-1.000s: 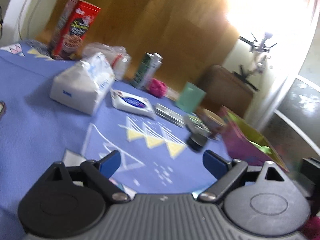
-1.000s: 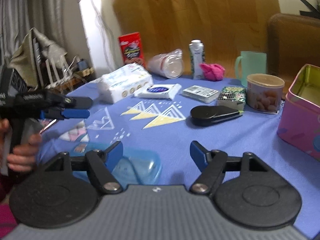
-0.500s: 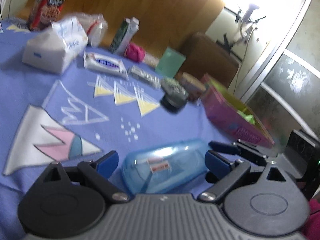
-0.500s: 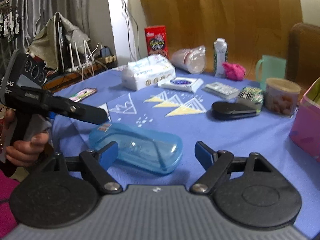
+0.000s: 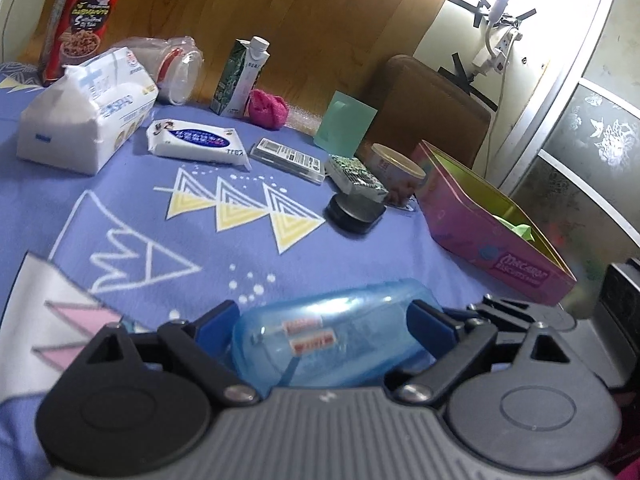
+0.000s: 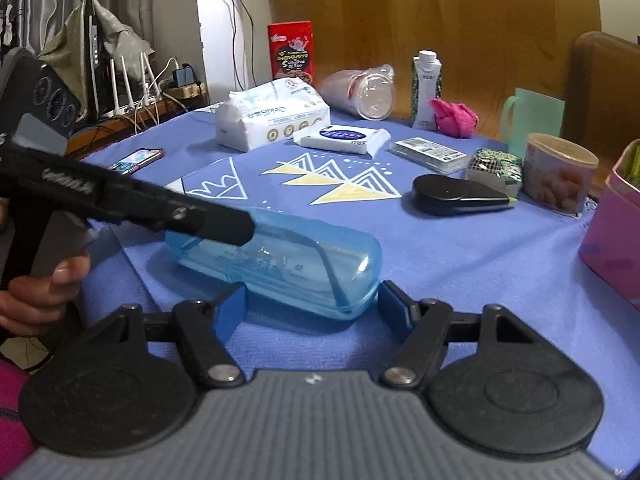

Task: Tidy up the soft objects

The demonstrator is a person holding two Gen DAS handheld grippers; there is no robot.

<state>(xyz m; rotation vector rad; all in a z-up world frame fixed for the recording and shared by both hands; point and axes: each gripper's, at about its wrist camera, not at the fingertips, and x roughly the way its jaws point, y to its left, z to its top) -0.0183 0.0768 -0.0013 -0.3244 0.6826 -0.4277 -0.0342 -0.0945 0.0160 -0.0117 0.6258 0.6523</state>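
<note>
Both grippers, left (image 5: 324, 320) and right (image 6: 311, 304), close in with jaws apart around the blue plastic case (image 6: 276, 266) on the tablecloth (image 6: 460, 264); uneven squeezing could skid the slick shell sideways.

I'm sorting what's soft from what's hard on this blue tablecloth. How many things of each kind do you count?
Soft: 3 - large white tissue pack, small white wipes packet, crumpled pink cloth.
Hard cases: 2 - clear blue plastic case, black oval case.
Cartons and boxes: 2 - red snack box, white-capped drink carton.
Total: 7
</note>
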